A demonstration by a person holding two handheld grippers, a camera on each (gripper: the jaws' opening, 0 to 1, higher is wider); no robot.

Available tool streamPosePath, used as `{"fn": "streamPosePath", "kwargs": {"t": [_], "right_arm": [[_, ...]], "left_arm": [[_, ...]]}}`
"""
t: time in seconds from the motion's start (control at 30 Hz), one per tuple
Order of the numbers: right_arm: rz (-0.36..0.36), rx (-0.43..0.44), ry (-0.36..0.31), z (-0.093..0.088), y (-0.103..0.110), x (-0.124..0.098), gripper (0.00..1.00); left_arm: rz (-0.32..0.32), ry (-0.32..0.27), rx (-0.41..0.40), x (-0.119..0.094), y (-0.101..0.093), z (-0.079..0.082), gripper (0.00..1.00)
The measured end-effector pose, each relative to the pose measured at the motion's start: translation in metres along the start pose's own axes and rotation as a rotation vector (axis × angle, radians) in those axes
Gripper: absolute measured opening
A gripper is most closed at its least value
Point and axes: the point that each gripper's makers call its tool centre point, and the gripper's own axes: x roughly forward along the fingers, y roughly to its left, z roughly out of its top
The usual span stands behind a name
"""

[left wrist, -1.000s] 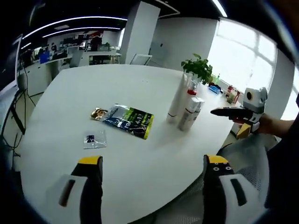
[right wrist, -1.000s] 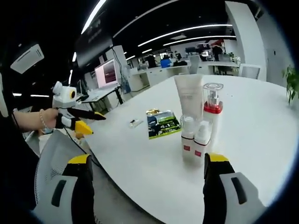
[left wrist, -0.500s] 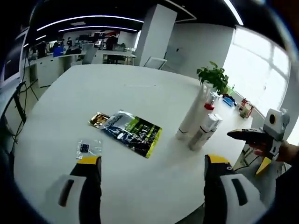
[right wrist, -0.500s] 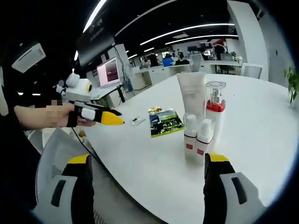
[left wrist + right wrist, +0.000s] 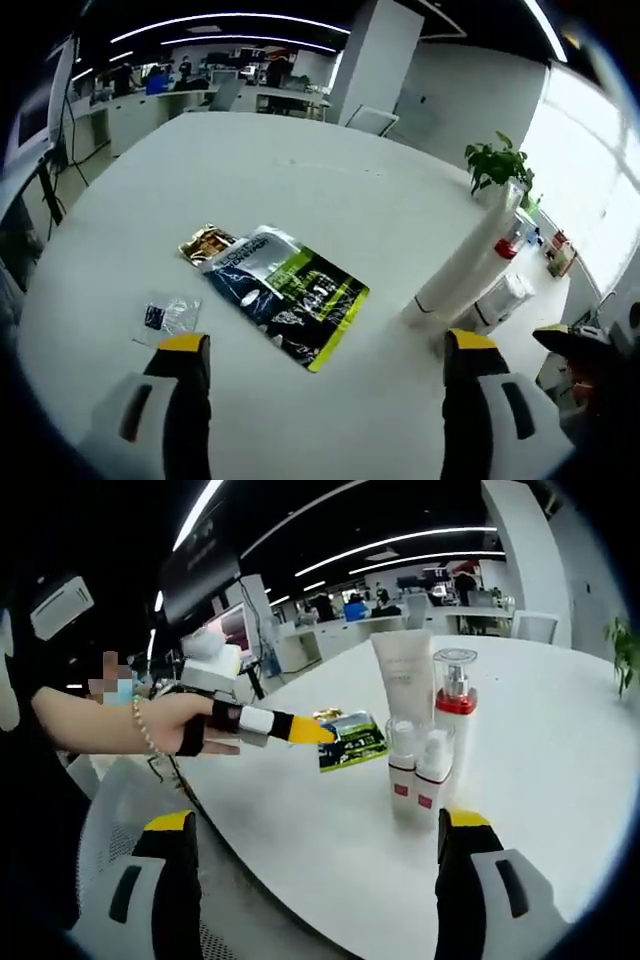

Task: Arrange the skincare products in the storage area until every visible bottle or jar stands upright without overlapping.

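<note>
A white tube (image 5: pixel 405 675), a clear pump bottle with a red band (image 5: pixel 452 695) and two small white bottles (image 5: pixel 403 770) (image 5: pixel 432 775) stand upright in a tight cluster on the white table (image 5: pixel 560 740). My right gripper (image 5: pixel 318 822) is open, low in front of them. In the left gripper view the tube (image 5: pixel 460 270) and the bottles stand at the right. A green and blue sachet (image 5: pixel 285 297) lies flat just beyond my open left gripper (image 5: pixel 328 345). A hand holds that left gripper (image 5: pixel 312 730) over the table edge beside the sachet (image 5: pixel 350 742).
A small gold sachet (image 5: pixel 205 243) touches the big sachet's far corner, and a tiny clear packet (image 5: pixel 165 315) lies to its left. A potted plant (image 5: pixel 497 160) stands behind the tube. My right gripper (image 5: pixel 575 342) is past the table's right edge. Office desks line the background.
My left gripper has moved forward over the table, closer to the green sachet. The right gripper has hardly moved. The bottles stand as before.
</note>
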Motion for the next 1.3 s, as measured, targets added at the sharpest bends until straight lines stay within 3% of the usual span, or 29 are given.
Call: {"fn": "streamPosePath", "kwargs": {"t": [0.3, 0.5, 0.7, 1.07, 1.3], "right_arm": [[-0.004, 0.010, 0.021, -0.004, -0.002, 0.001, 0.99], [-0.002, 0.014, 0.038, -0.007, -0.002, 0.002, 0.99], [0.002, 0.030, 0.049, -0.010, -0.003, 0.003, 0.99], [0.004, 0.049, 0.069, -0.014, -0.003, 0.005, 0.99], [0.006, 0.054, 0.079, -0.016, -0.003, 0.005, 0.98]], "left_arm": [[0.139, -0.007, -0.072, 0.026, 0.005, 0.018, 0.98], [0.225, -0.004, -0.051, 0.048, 0.006, 0.028, 0.99], [0.301, 0.053, -0.063, 0.059, 0.013, 0.018, 0.99], [0.371, 0.114, -0.154, 0.062, 0.020, -0.002, 0.99], [0.384, 0.131, -0.108, 0.067, 0.021, -0.003, 0.99]]}}
